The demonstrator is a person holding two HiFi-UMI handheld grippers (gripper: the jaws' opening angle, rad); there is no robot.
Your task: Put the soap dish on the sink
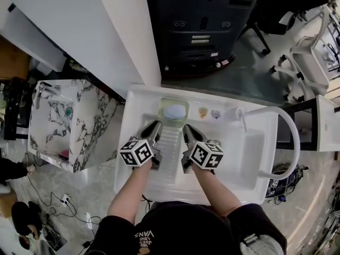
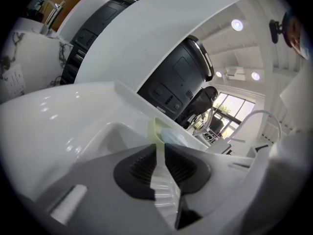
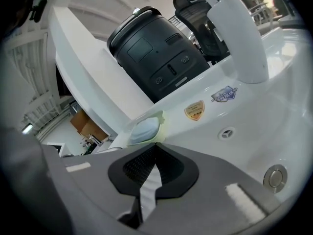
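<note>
A pale green soap dish [image 1: 173,112] with a whitish bar of soap in it rests on the back ledge of the white sink [image 1: 139,96]. Both grippers hover side by side over the sink's ribbed drainboard [image 1: 169,155], a short way in front of the dish. My left gripper [image 1: 155,125] has its jaws a narrow gap apart with nothing between them. My right gripper [image 1: 187,129] is shut and empty. In the left gripper view the soap dish [image 2: 168,133] lies just past the left gripper [image 2: 160,148]. In the right gripper view the soap dish [image 3: 146,128] sits just beyond the right gripper [image 3: 155,146].
A white arched faucet [image 1: 287,137] rises at the sink's right end, and two stickers [image 1: 209,112] mark the back ledge. A black machine [image 1: 202,25] stands behind the sink, next to a white slanted panel [image 1: 106,31]. A marble-patterned basin [image 1: 58,116] stands to the left.
</note>
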